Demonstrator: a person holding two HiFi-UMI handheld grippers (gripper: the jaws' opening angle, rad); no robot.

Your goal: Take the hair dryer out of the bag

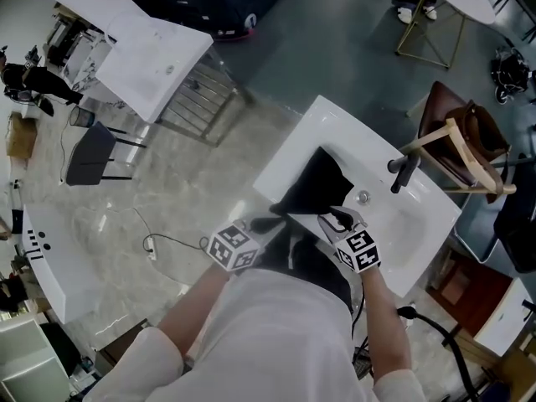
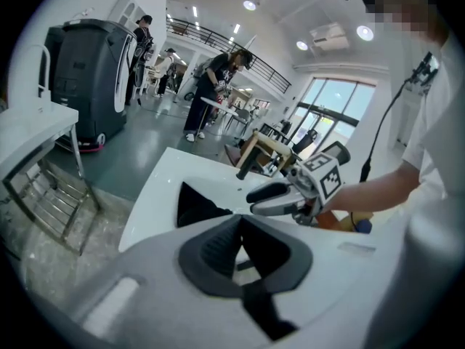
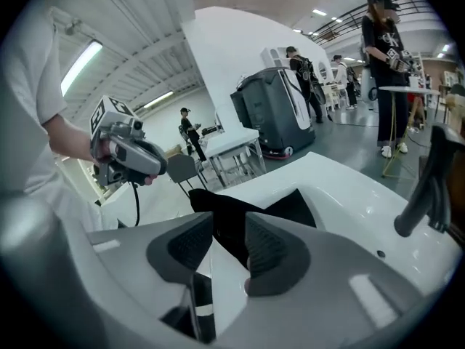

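Head view shows a black bag (image 1: 314,184) lying flat on the white sink counter (image 1: 331,124), with the basin and the dark tap (image 1: 404,172) at about 3 o'clock of it. The hair dryer cannot be seen in any view; I judge it is inside the bag, whose opening I cannot make out from here. Both tools are at the bag's near edge: the left gripper (image 1: 266,224) at about 7 o'clock of the bag, the right gripper (image 1: 338,219) at about 5 o'clock, both pointing toward 12 o'clock and slanting down. In the left gripper view the jaws are pressed together with nothing between them, and the bag lies beyond their tips at about 11 o'clock. In the right gripper view the jaws stand spread, and the black fabric shows in the gap between the pads, close ahead, with no pad pressing on it. The step in hand looks like the approach: nothing is gripped and the bag appears untouched. The next move probably calls for the spread right jaws to take hold of the bag's near edge, while the left jaws would have to part before they can pin the fabric or reach inside. Finding the mouth of the limp fabric comes first, and thin cloth may slip from a shallow pinch.
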